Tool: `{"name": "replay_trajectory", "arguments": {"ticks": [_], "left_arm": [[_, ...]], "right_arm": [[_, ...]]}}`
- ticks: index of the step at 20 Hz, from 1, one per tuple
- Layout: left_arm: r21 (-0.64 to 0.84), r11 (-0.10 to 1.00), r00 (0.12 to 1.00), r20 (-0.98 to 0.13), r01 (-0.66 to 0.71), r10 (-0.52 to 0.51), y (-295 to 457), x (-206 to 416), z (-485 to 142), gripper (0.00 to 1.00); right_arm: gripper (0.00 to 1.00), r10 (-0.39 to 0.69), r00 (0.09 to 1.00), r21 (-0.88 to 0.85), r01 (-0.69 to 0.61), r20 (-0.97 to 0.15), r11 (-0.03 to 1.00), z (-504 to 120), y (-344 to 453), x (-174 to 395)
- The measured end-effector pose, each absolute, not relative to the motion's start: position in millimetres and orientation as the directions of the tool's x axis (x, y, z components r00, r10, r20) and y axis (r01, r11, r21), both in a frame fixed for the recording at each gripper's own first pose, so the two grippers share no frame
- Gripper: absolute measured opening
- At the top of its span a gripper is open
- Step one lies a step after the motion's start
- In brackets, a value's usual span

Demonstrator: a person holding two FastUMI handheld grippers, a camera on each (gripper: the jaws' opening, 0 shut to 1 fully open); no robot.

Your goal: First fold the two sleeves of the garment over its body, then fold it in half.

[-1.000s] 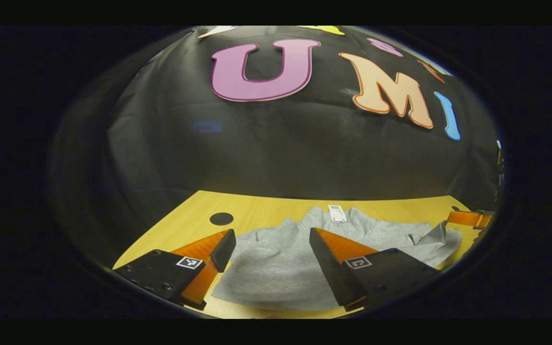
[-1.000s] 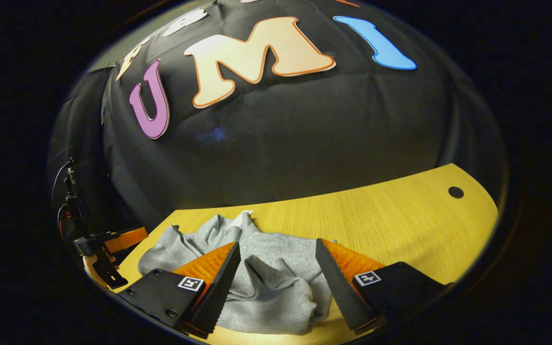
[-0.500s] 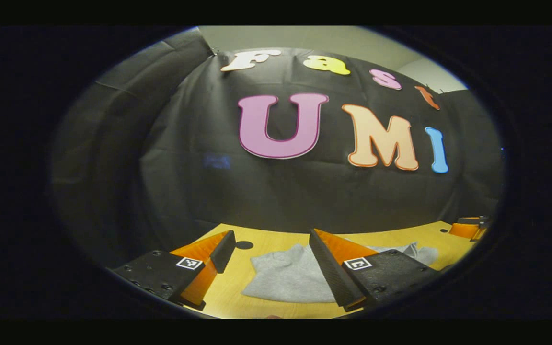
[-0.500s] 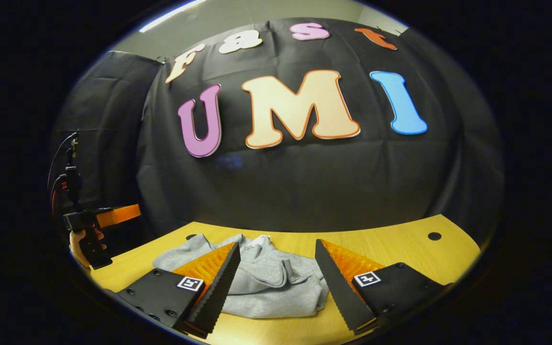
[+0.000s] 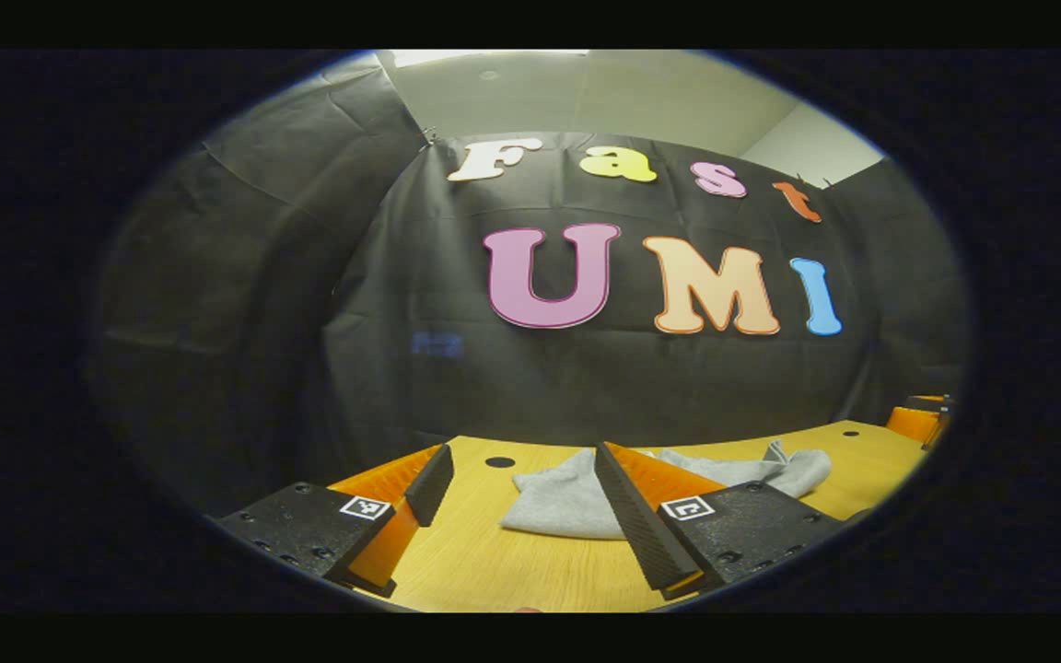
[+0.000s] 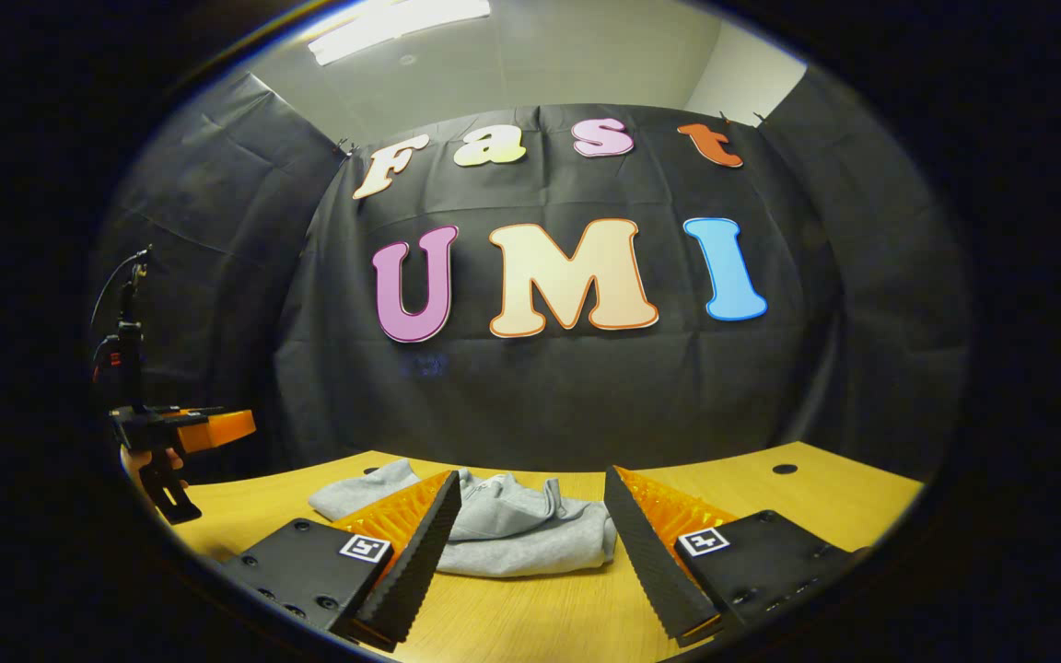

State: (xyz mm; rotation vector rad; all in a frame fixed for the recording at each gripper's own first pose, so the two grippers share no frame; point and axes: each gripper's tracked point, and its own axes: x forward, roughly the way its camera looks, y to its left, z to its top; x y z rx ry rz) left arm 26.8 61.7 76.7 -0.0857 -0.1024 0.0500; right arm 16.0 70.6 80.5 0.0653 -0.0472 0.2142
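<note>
A soft grey fabric garment (image 6: 521,529) lies bunched in a low folded heap on the yellow wood-grain counter (image 6: 770,493), near the counter's far edge. The right gripper (image 6: 530,539) hangs just in front of the garment, jaws spread wide and holding nothing. The left gripper (image 5: 517,497), also in front of the garment (image 5: 567,502), has its jaws apart and empty, clear of the cloth.

Nothing legible stood on the table's things. Low in each frame, square black-and-white markers (image 5: 365,507) sat on the left gripper (image 5: 521,451) and right gripper (image 6: 531,472), bearing coded patterns, no characters.
</note>
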Motion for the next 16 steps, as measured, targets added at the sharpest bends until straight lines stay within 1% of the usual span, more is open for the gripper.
{"name": "replay_trajectory", "arguments": {"ticks": [1, 2, 3, 4, 7, 10, 11, 12, 13, 16], "left_arm": [[-0.087, 0.995, 0.993, 0.096, -0.056, 0.064, 62.0, 20.3, 70.3, 0.94], [-0.077, 0.995, 0.994, 0.086, -0.062, 0.069, 61.9, 12.9, 61.9, 0.87], [-0.07, 0.995, 0.994, 0.079, -0.068, 0.074, 61.5, 8.7, 55.6, 0.91], [-0.066, 0.995, 0.995, 0.072, -0.07, 0.075, 60.7, 2.4, 49.2, 0.87], [-0.065, 0.995, 0.994, 0.072, -0.076, 0.081, 60.1, -7.9, 33.8, 0.87], [-0.038, 0.995, 0.992, 0.081, -0.094, 0.096, 65.3, -13.5, 20.0, 0.87], [-0.034, 0.995, 0.992, 0.081, -0.096, 0.099, 66.1, -14.0, 17.2, 0.91], [-0.033, 0.995, 0.992, 0.072, -0.099, 0.101, 66.7, -14.9, 13.4, 0.91], [-0.037, 0.994, 0.992, 0.066, -0.101, 0.104, 68.1, -15.9, 10.8, 0.87], [-0.056, 0.993, 0.993, 0.05, -0.106, 0.109, 69.9, -14.8, 4.4, 0.87]], "right_arm": [[0.96, 0.212, 0.976, 0.077, -0.215, 0.052, 0.974, 73.8, 69.2, 10.2], [0.97, 0.208, 0.977, 0.085, -0.211, 0.052, 0.974, 67.8, 67.7, 5.9], [0.97, 0.204, 0.978, 0.093, -0.208, 0.053, 0.974, 61.6, 64.8, 1.9], [0.97, 0.204, 0.978, 0.101, -0.208, 0.051, 0.973, 56.5, 64.8, -1.4], [0.97, 0.181, 0.983, 0.116, -0.184, 0.037, 0.976, 39.4, 60.0, -6.8], [0.97, 0.153, 0.988, 0.085, -0.156, 0.035, 0.984, 29.9, 51.9, -11.6], [0.97, 0.146, 0.989, 0.071, -0.147, 0.029, 0.987, 26.2, 50.6, -12.9], [0.97, 0.143, 0.99, 0.065, -0.143, 0.014, 0.988, 20.5, 50.2, -12.5], [0.97, 0.141, 0.99, 0.064, -0.141, 0.003, 0.988, 16.4, 50.4, -12.9], [0.97, 0.142, 0.99, 0.075, -0.14, -0.018, 0.987, 6.5, 50.5, -13.5]]}}
